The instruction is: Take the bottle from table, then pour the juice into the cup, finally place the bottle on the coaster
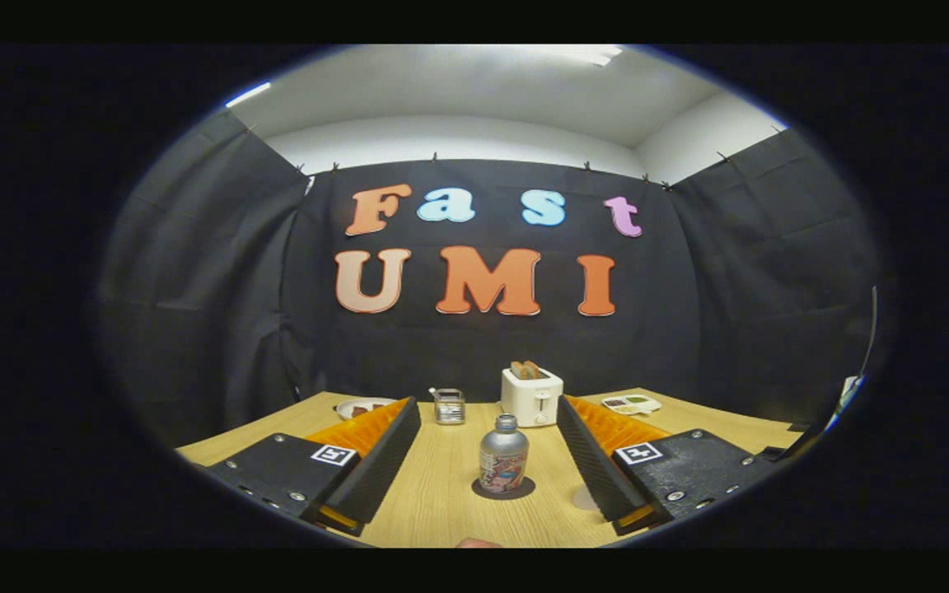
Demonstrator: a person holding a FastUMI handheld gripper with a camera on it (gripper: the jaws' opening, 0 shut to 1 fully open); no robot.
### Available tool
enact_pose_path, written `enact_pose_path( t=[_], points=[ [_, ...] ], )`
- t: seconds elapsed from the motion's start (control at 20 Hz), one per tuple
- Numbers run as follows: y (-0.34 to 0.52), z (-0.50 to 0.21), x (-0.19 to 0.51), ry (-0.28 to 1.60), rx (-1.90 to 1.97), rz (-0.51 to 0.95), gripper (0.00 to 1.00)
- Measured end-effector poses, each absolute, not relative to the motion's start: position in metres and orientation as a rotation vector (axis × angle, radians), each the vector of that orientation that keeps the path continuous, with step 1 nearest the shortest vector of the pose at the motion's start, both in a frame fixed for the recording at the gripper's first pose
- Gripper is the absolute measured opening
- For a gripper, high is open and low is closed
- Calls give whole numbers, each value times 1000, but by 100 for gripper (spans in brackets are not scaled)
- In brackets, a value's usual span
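A small silver bottle (503,455) with a colourful label stands upright on a dark round coaster (504,489) on the wooden table (441,502). It sits between my two fingers and slightly ahead of their near ends, touching neither one. My gripper (488,412) is open wide, with a broad gap on each side of the bottle. A pale round shape (583,497), partly hidden by the right finger, lies on the table just right of the coaster; I cannot tell what it is.
Beyond the bottle stand a white toaster (531,396) with toast in it and a small metal holder (448,406). A plate (362,407) lies at the far left and another plate (631,403) at the far right. Black cloth walls close the table's back and sides.
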State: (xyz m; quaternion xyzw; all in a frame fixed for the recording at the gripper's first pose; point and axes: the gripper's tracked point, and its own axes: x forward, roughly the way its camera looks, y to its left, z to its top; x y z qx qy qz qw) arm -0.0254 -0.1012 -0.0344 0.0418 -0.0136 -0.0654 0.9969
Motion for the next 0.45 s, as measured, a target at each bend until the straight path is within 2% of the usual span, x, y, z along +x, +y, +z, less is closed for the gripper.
enact_pose_path(
  t=[0.45],
  points=[
    [-84, -27, -27, -65, 82, -85, 98]
  ],
)
